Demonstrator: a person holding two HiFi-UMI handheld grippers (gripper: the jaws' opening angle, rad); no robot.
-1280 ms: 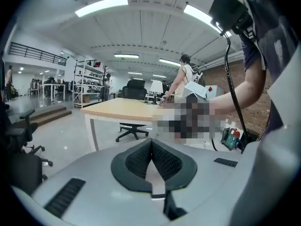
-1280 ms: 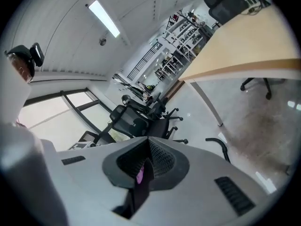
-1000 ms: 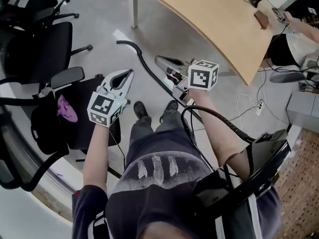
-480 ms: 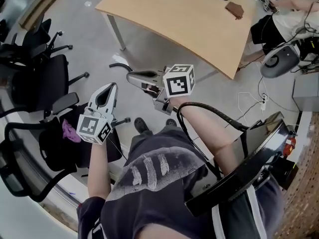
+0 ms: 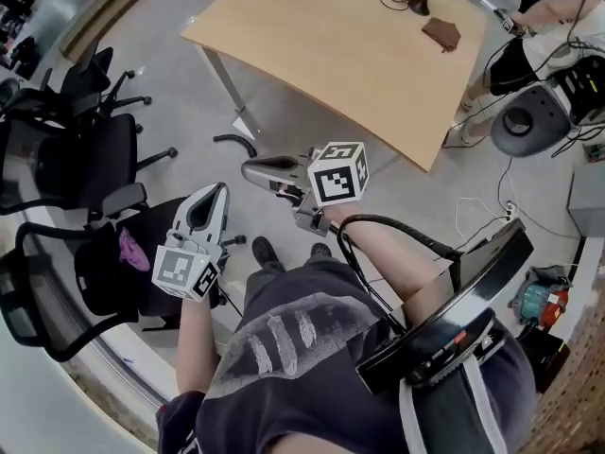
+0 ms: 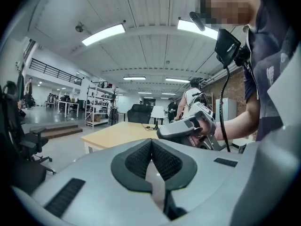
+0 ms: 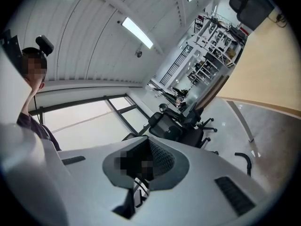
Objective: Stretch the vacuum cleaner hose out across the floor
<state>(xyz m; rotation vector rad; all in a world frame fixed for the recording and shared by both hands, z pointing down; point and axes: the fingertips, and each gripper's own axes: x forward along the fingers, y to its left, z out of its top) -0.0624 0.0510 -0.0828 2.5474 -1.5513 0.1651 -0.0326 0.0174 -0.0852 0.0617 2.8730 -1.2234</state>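
Head view: a person stands over a grey concrete floor (image 5: pixel 284 121), with a grey two-jaw left gripper (image 5: pixel 215 193) and right gripper (image 5: pixel 253 169) raised in front of the body. Both have their jaws pressed together with nothing between them. The curved end of the black vacuum cleaner hose (image 5: pixel 234 141) lies on the floor beside the metal leg of a light wooden table (image 5: pixel 350 55), apart from both tools; the rest of its run is hidden behind the right gripper. Left gripper view adds a side-on look at the right gripper (image 6: pixel 162 133) in front of the table (image 6: pixel 117 132). Right gripper view faces the other way, past the hose (image 7: pixel 244 160) toward black office chairs (image 7: pixel 176 121) and a bright glazed wall (image 7: pixel 84 117) that the head view misses.
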